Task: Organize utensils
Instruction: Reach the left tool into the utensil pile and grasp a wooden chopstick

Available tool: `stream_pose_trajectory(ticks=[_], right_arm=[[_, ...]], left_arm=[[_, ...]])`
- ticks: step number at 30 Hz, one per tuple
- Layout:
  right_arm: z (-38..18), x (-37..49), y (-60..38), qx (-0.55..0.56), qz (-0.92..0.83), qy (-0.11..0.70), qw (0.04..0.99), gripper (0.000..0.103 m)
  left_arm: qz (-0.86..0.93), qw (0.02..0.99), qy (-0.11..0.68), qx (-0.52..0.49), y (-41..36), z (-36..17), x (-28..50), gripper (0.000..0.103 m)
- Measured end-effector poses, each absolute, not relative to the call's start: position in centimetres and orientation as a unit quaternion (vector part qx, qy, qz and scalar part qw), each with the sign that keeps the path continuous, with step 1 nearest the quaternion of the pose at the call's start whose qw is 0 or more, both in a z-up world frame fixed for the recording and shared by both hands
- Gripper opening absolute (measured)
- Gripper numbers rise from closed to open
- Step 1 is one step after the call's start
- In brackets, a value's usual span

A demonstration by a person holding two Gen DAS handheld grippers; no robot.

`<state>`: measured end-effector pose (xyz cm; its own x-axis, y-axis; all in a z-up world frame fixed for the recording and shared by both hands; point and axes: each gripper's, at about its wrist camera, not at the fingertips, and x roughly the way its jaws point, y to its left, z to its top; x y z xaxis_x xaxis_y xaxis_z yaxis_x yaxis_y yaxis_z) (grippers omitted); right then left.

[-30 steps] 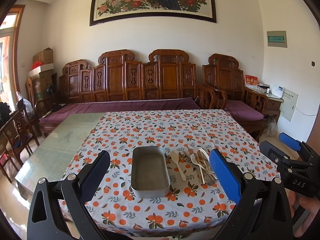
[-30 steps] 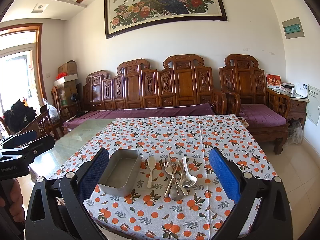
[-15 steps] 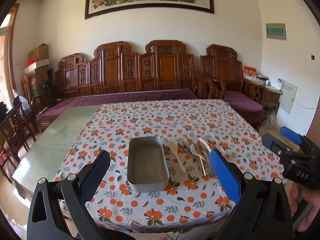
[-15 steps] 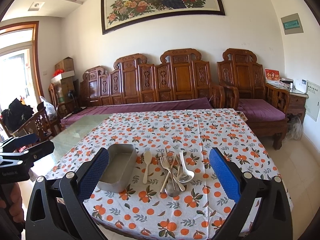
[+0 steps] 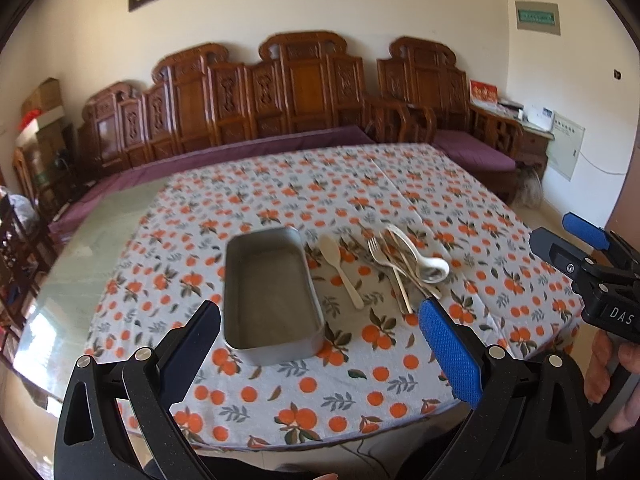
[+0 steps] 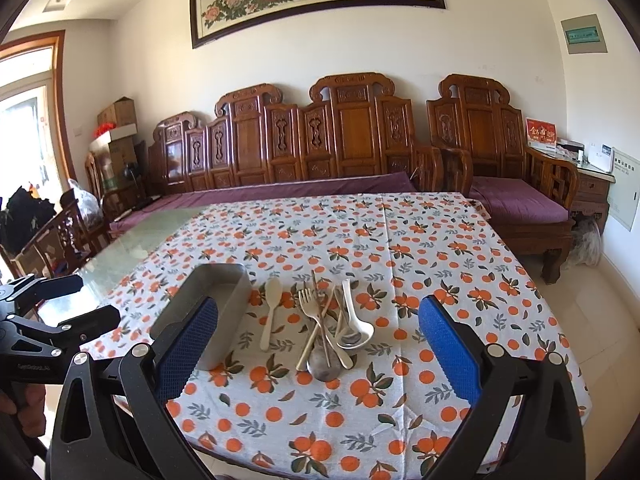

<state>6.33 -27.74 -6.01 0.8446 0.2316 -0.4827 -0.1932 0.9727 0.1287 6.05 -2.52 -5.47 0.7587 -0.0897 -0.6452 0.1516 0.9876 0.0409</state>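
Both tools are spread wide and hold nothing: the left tool (image 5: 320,344) fills the lower part of its own view, its jaws straddling the near end of the metal tray (image 5: 270,292), and the right tool (image 6: 318,344) sits low in its view, framing the pile of utensils (image 6: 334,332). The tray lies empty at the centre of the left view, on the orange-patterned cloth of the bench (image 5: 360,380); just to its right is a lone cream spoon (image 5: 340,268), and further right the heap, where a fork (image 6: 310,304), a white soup spoon (image 6: 356,328) and several thin crossed pieces overlap. Some of these look like chopsticks, though the tangle is too fine to be sure. The step in hand appears to be the first pick, with nothing yet in the tray. It would go best by starting with the cream spoon, since it lies apart and touches nothing else: bring the right tool down over the middle of its handle, jaws crossing the handle, and close only once both pads are low against the cloth. The left tool could steady the tray's near rim so it does not slide. The heap is better taken from the top piece down, as a buried handle would drag its neighbours.
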Motion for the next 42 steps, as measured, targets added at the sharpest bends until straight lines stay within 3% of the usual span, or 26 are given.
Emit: stream_pose_trajectory(ticks=[8, 20, 30, 42], right_arm=[[-8.8, 9.1, -28.8, 0.036, 0.112, 0.279, 0.953, 0.094], [-12.9, 13.6, -30.2, 0.029, 0.117, 0.318, 0.940, 0.063], [-16.0, 17.1, -30.4, 0.033, 0.139, 0.352, 0.925, 0.040], [-18.3, 17.5, -31.5, 0.049, 0.137, 0.373, 0.916, 0.039]], left_arm=[[-0.091, 0.923, 0.371, 0.041, -3.3, -7.7, 9.1, 0.096], [-0.128, 0.906, 0.401, 0.041, -5.4, -10.6, 13.3, 0.094], [-0.153, 0.882, 0.444, 0.033, -7.9, -14.3, 17.1, 0.068], [-0.180, 0.844, 0.505, 0.015, -12.0, -19.7, 20.5, 0.038]])
